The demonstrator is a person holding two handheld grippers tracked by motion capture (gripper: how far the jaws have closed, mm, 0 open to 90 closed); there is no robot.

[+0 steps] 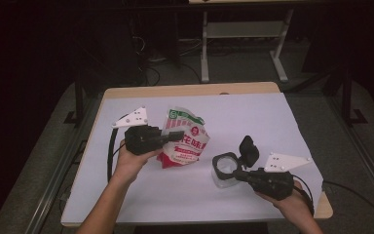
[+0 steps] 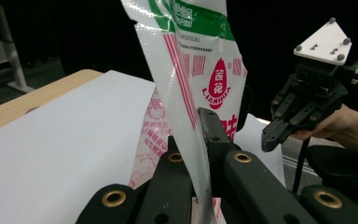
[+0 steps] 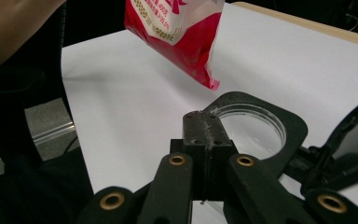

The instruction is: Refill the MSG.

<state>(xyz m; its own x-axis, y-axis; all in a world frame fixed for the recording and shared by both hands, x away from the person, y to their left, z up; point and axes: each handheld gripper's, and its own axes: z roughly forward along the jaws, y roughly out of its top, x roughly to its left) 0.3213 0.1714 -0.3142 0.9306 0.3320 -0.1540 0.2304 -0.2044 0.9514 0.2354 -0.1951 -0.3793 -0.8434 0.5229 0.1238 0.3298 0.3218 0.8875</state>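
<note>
both my tongs are squeezed shut. left tongs point(image 1: 177, 135) pinch the side of the bag point(image 1: 185, 141), a big red, white and green one with writing on it. i hold the bag up so it hangs over the table point(image 1: 253, 117), which has a white sheet on it. right tongs point(image 1: 237, 173) grip the black rim of the clear jar point(image 1: 224, 168). the jar stands on the table, just to the right of the bag and a bit nearer to me. its black lid point(image 1: 249, 150) is flipped up and open. from my right tongs i see the bag's red bottom corner point(image 3: 200, 51) hanging above the jar's mouth point(image 3: 251, 128).
</note>
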